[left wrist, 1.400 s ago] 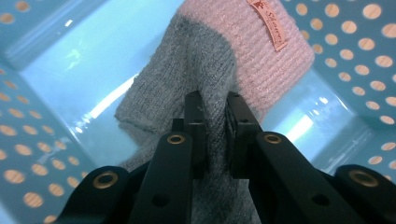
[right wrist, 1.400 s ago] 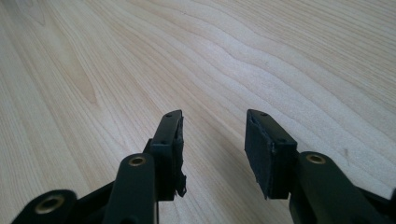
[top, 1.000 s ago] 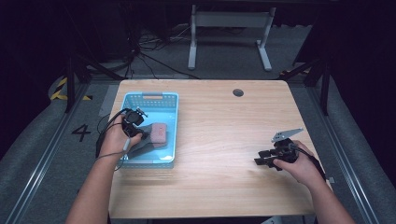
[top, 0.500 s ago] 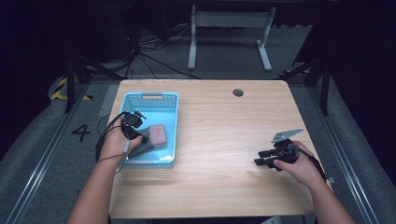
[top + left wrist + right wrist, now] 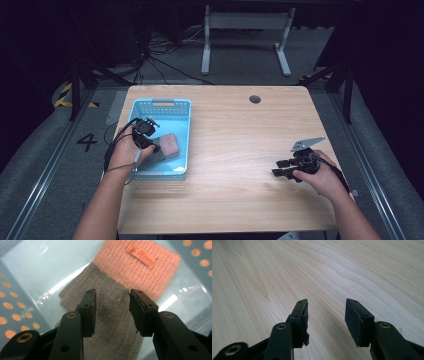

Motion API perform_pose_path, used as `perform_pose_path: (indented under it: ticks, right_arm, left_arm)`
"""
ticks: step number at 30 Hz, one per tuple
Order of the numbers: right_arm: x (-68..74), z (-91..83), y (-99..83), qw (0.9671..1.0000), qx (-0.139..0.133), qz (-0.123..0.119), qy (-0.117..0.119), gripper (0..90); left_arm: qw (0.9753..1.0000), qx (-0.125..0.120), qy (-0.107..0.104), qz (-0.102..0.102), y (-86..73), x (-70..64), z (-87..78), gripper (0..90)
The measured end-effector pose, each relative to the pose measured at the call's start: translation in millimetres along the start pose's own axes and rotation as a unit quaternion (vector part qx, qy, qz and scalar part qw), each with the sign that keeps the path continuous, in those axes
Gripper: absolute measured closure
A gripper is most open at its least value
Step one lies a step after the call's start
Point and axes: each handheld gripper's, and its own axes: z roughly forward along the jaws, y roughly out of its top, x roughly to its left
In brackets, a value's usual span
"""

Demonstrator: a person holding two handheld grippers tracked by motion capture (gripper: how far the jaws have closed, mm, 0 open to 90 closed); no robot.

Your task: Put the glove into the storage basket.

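The left gripper [image 5: 111, 311] is held with its jaws parted, poised just above the grey part of a knitted item; nothing is clamped between them. In the left gripper view the grey knit [image 5: 110, 322] is seen running between and beneath the two jaws, and it is joined at its far end to a pink knitted band [image 5: 140, 267] on which a small sewn label [image 5: 142, 255] is carried. The knitted piece is laid flat on the floor of a light blue perforated basket [image 5: 162, 106]. In the high view the left gripper [image 5: 148, 136] is found over the left half of that basket, held by the left hand [image 5: 127, 150], with the pink band [image 5: 169, 144] lying just to its right. The basket is placed on the left part of the wooden desk [image 5: 230, 135].

The right gripper [image 5: 325, 322] is likewise released, its jaws spread over bare wood grain. In the high view the right gripper [image 5: 281, 168] is seen low over the right part of the desk, held by the right hand [image 5: 320, 175], well apart from the basket.
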Motion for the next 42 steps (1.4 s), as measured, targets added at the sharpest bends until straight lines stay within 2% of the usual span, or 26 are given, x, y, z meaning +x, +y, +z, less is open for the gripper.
perform_pose_path:
  ticks: [5, 11, 13, 19, 22, 25, 26, 29, 31, 32, 34, 37, 38, 39, 42]
  right_arm:
    - [-1.0, 1.1, -0.5, 1.0, 0.002, -0.001, -0.002, 54.3]
    - [-1.0, -0.4, -0.1, 1.0, 0.001, 0.001, -0.002, 54.3]
    - [-1.2, 0.2, 0.2, 1.0, 0.003, 0.0, -0.003, 54.3]
    - [-0.4, 3.2, 2.4, 1.0, 0.008, -0.002, -0.001, 54.3]
    - [0.6, 3.8, 2.7, 1.0, 0.009, -0.003, 0.001, 54.3]
    - [0.4, 3.8, 1.9, 0.9999, 0.01, -0.005, 0.0, 54.3]
    - [0.3, 3.5, 1.5, 0.9999, 0.01, -0.005, 0.0, 54.4]
    - [0.2, 2.2, 0.2, 1.0, 0.01, -0.002, 0.0, 54.4]
    - [-0.3, 1.0, -0.9, 0.9999, 0.011, -0.001, -0.001, 54.4]
    - [-0.4, 0.7, -1.4, 1.0, 0.01, -0.001, -0.001, 54.4]
    - [-1.4, 0.0, -2.6, 1.0, 0.009, 0.001, -0.001, 54.4]
    - [-2.8, 0.2, -3.9, 0.9999, 0.011, 0.003, -0.002, 54.3]
    - [-3.2, 0.5, -4.2, 0.9999, 0.011, 0.003, -0.002, 54.3]
    - [-3.3, 1.0, -4.6, 0.9999, 0.012, 0.004, -0.002, 54.1]
    - [-3.4, 2.8, -5.2, 0.9999, 0.015, 0.006, -0.002, 53.9]
  left_arm:
    - [0.9999, -0.004, -0.009, 0.002, -1.9, -5.1, -7.7, 54.9]
    - [0.9994, -0.026, -0.017, 0.014, -5.6, -17.0, -25.3, 54.3]
    - [0.9986, -0.041, -0.026, 0.019, -6.5, -25.0, -35.4, 54.0]
    - [0.9965, -0.064, -0.04, 0.037, -8.0, -50.8, -57.0, 52.8]
    - [0.9942, -0.082, -0.054, 0.045, -9.4, -68.4, -68.6, 52.4]
    - [0.9903, -0.102, -0.072, 0.059, -10.8, -89.8, -79.1, 51.7]
    - [0.9884, -0.107, -0.082, 0.07, -10.9, -99.8, -81.0, 51.2]
    - [0.9858, -0.11, -0.095, 0.085, -10.4, -121.1, -80.4, 50.8]
    - [0.9828, -0.115, -0.107, 0.096, -9.8, -134.1, -78.6, 50.1]
    - [0.981, -0.118, -0.117, 0.1, -9.4, -141.9, -77.0, 50.1]
    - [0.9789, -0.116, -0.128, 0.109, -7.3, -154.9, -71.4, 49.2]
    - [0.9769, -0.111, -0.134, 0.124, -5.3, -172.5, -59.7, 47.8]
    - [0.9745, -0.108, -0.149, 0.128, -4.4, -179.6, -53.6, 47.2]
    - [0.9731, -0.106, -0.157, 0.132, -3.7, -183.4, -49.8, 46.1]
    - [0.9712, -0.098, -0.161, 0.145, -1.5, -196.0, -35.9, 44.9]
